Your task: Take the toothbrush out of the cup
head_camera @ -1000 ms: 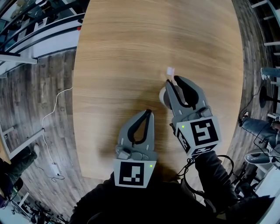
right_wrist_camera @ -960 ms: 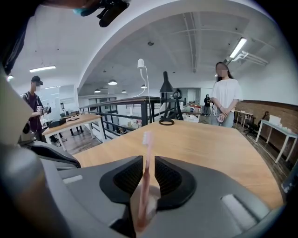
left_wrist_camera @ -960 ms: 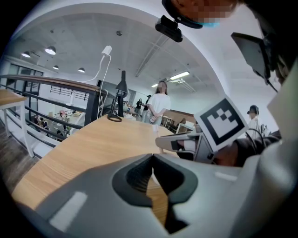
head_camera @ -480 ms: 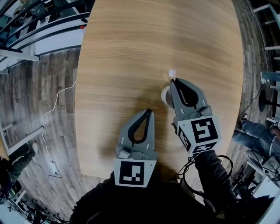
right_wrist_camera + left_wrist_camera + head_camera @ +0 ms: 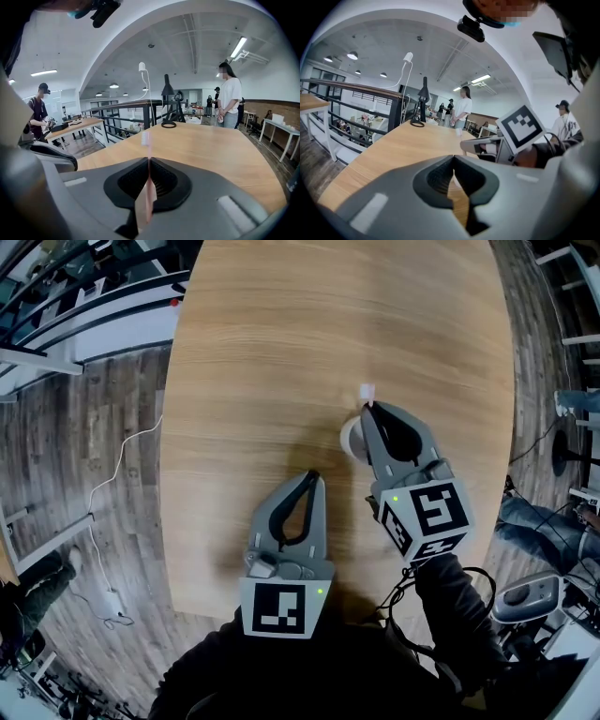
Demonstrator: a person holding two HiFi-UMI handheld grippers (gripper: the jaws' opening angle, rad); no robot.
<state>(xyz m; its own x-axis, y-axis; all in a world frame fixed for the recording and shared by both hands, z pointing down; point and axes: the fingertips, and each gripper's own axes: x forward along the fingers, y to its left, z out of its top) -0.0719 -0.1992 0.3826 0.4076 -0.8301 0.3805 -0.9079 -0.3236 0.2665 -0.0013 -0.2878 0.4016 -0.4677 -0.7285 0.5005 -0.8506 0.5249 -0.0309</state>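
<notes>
On the wooden worktop the toothbrush stands upright in the cup — the right gripper has just been closing its fingers on the handle, seemingly for lifting; the left gripper hovers nearby, fingers together, empty

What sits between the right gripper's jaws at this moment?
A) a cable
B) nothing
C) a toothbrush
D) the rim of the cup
C: the jaws of the right gripper, which have just been closing, pinch the toothbrush by its pink handle, with the bristle head standing above them.
</notes>
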